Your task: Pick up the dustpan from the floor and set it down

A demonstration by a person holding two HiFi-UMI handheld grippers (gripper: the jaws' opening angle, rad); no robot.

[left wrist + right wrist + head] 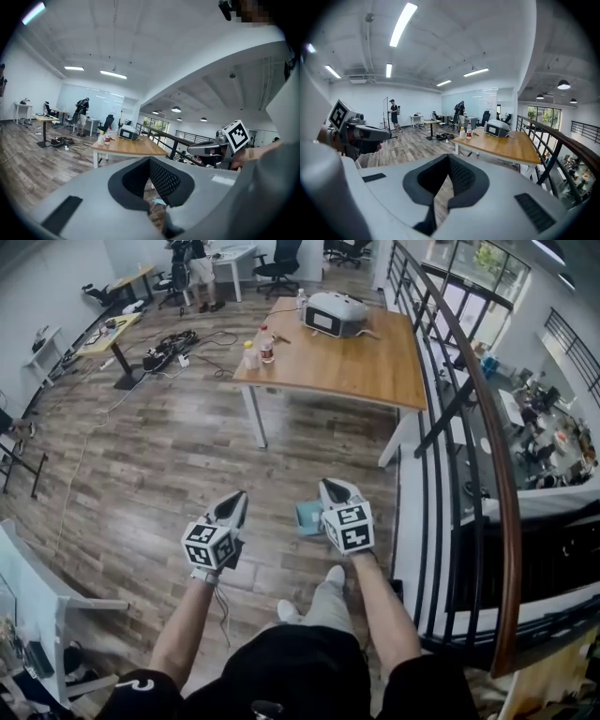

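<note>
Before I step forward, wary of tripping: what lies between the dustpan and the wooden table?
Only bare plank floor from dustpan to table, in the head view.

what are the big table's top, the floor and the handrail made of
Table top: wood or wood-look laminate, smooth orange-brown, faint grain.
Floor: wood or vinyl planks, grey-brown, visible seams.
Handrail: likely polished brown wood, slight sheen.

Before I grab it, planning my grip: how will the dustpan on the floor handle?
The dustpan looks like thin pale plastic, so probably light and fairly stiff. Lying flat on the smooth wood floor, it would likely slide, not tip, if pushed. The right claw hides part of it.
</note>
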